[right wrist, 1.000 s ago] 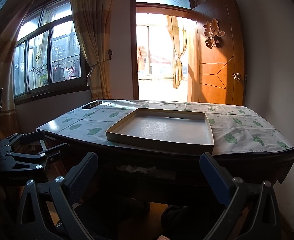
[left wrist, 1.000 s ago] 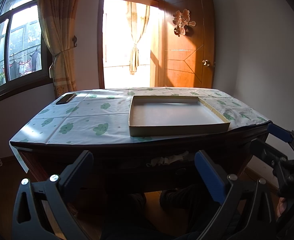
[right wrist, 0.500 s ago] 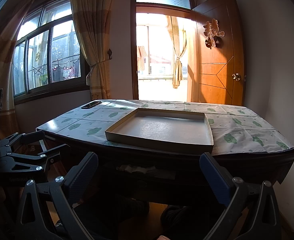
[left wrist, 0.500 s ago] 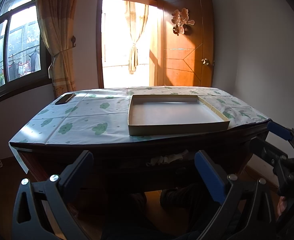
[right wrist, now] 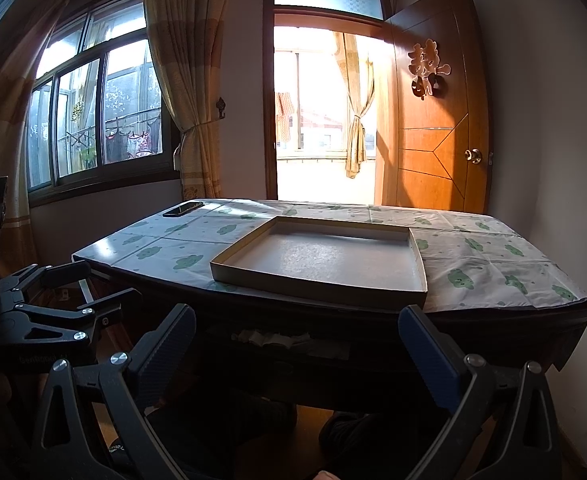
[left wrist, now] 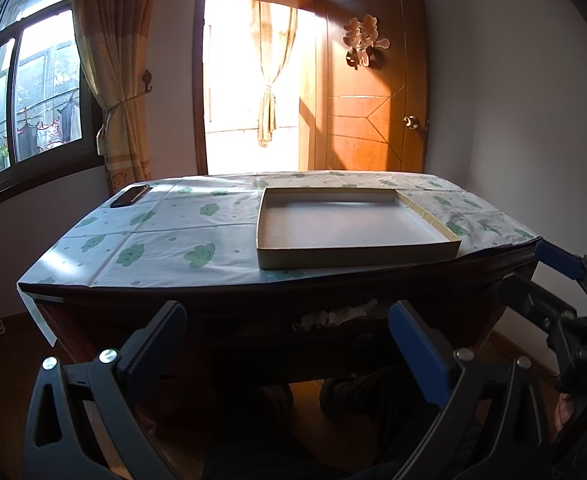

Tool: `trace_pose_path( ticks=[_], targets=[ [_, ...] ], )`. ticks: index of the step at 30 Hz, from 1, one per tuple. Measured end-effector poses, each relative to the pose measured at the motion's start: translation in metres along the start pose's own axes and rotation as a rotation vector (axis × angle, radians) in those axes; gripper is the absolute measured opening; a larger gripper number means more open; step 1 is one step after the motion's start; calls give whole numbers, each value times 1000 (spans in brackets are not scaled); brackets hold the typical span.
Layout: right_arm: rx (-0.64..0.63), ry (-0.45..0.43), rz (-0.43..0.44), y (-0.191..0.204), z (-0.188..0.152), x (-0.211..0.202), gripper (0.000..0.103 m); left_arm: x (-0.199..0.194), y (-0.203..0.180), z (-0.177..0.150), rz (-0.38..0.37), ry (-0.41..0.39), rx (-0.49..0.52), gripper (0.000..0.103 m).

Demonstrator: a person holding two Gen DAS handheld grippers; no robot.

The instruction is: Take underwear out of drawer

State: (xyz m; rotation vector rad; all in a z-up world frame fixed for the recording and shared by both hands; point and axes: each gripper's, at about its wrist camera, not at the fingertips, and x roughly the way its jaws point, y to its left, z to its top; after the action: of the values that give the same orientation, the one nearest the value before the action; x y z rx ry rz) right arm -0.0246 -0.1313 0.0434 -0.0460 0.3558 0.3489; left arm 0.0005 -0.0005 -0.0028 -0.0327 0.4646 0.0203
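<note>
**Left wrist view: underwear ahead, under the table edge**

Pale crumpled underwear (left wrist: 339, 315) lies in the drawer (left wrist: 293, 326) just below the tabletop, long axis running left-right — straight ahead of both tools. Left gripper (left wrist: 287, 340) spread wide, empty; right gripper (right wrist: 297, 344) likewise. Neither clearly nearer. Table edge (left wrist: 253, 286) overhangs the gap (tight entry, I'd judge). Cardboard tray (left wrist: 357, 258) and phone (left wrist: 130, 195) sit above, clear.

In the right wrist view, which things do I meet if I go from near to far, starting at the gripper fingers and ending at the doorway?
Right gripper → pale cloth in the drawer under the table edge → shallow cardboard tray → tablecloth behind it → dark phone at the far left corner → tied curtain in the doorway.
</note>
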Motion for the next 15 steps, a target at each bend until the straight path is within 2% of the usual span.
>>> trace_pose_path(
  ticks=[6, 10, 15],
  targets=[
    [2, 6, 12, 0, -1, 3, 103, 6, 3, -3, 1, 12, -2, 103],
    [42, -6, 75, -7, -2, 5, 103, 12, 3, -6, 1, 24, -2, 103],
    [-1, -34, 89, -11, -7, 16, 103, 25, 3, -12, 2, 56, -8, 103]
  ],
)
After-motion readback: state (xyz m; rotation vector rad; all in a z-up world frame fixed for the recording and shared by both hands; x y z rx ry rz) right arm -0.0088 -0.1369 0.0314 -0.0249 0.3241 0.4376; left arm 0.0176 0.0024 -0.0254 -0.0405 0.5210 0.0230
